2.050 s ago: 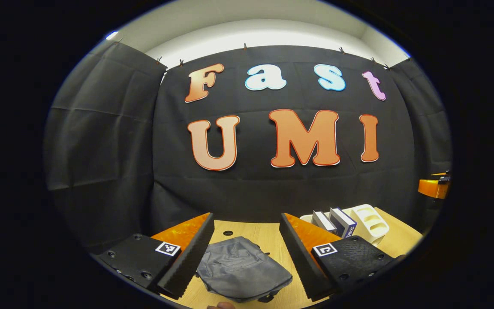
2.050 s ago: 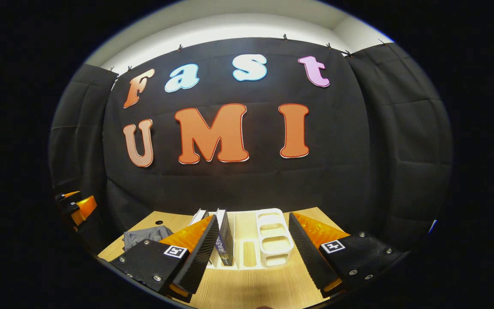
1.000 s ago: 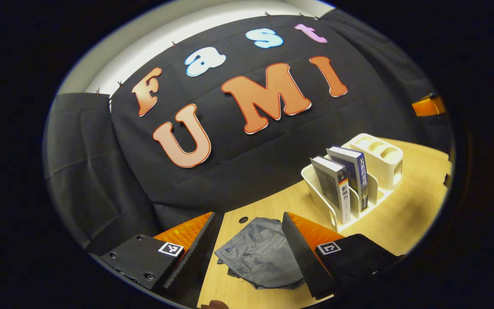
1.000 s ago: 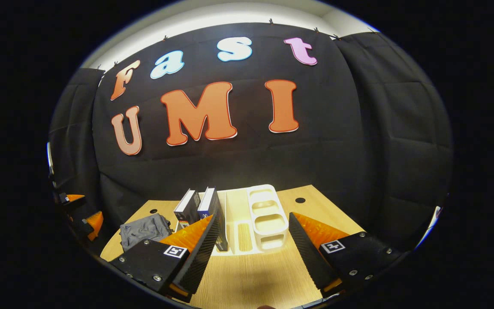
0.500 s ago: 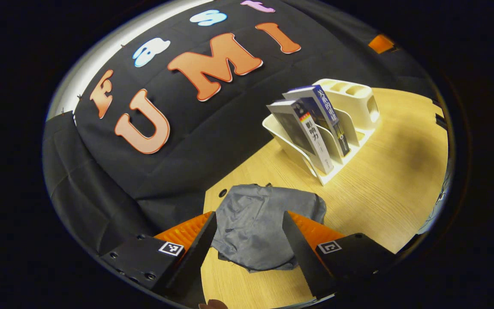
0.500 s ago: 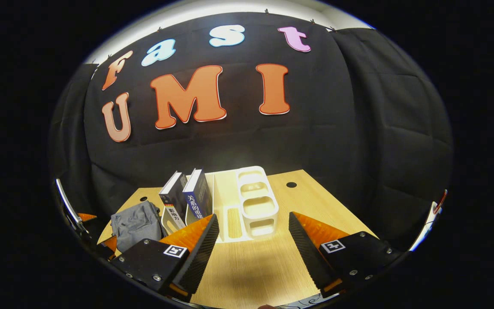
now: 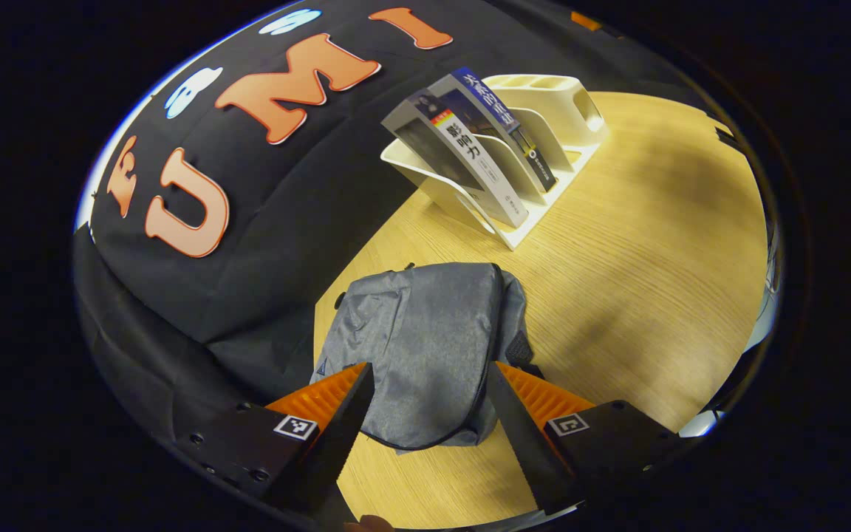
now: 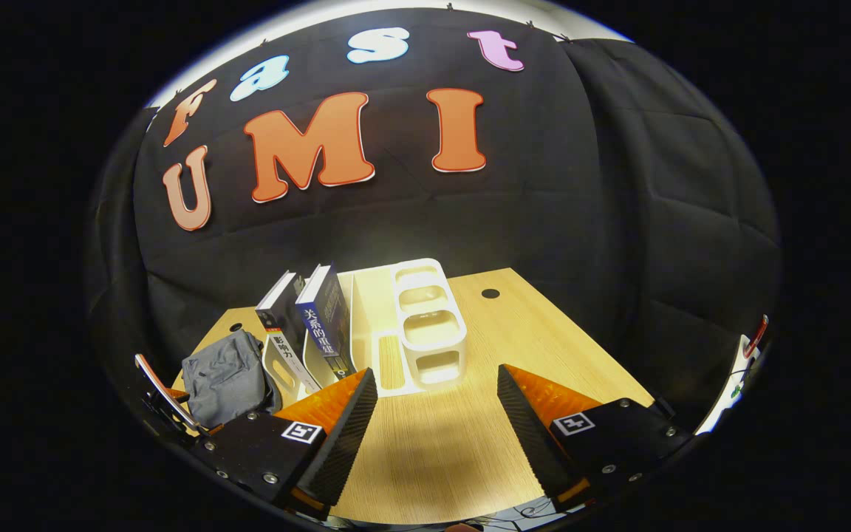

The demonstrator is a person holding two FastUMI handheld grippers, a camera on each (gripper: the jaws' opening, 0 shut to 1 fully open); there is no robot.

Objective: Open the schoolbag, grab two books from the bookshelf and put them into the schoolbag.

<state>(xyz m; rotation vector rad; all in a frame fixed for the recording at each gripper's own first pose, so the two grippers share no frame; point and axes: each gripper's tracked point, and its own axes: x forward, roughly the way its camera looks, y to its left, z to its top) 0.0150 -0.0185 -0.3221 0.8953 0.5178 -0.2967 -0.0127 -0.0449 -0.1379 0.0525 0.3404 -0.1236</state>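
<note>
Hovering over the grey schoolbag [image 7: 425, 347], the left tool [image 7: 425, 425] has its two fingers spread wide apart, with nothing clamped between them. In the left gripper view the bag lies flat on the wooden counter [image 7: 640, 244], close to the black cloth wall, and its near end sits in the gap between the fingers; whether either finger touches the fabric cannot be told. A dark zipper line runs along the bag's right side, and the bag looks closed.

Farther along the counter stands the white bookshelf [image 7: 470, 210], a plastic rack with slanted dividers and open compartments at its far end. Two books lean in its near slots: a grey book [image 7: 462, 159] nearest the bag and a blue book [image 7: 503, 122] just behind it, both tilted and side by side.

The right tool [image 8: 433, 421] hangs above bare counter with its fingers also held well apart and empty. In the right gripper view the bookshelf [image 8: 425, 325] stands ahead and a little to the left, the grey book [image 8: 281, 332] and blue book [image 8: 322, 318] leaning in its left slots. The schoolbag [image 8: 226, 377] lies left of the rack, near the counter's edge.
</note>
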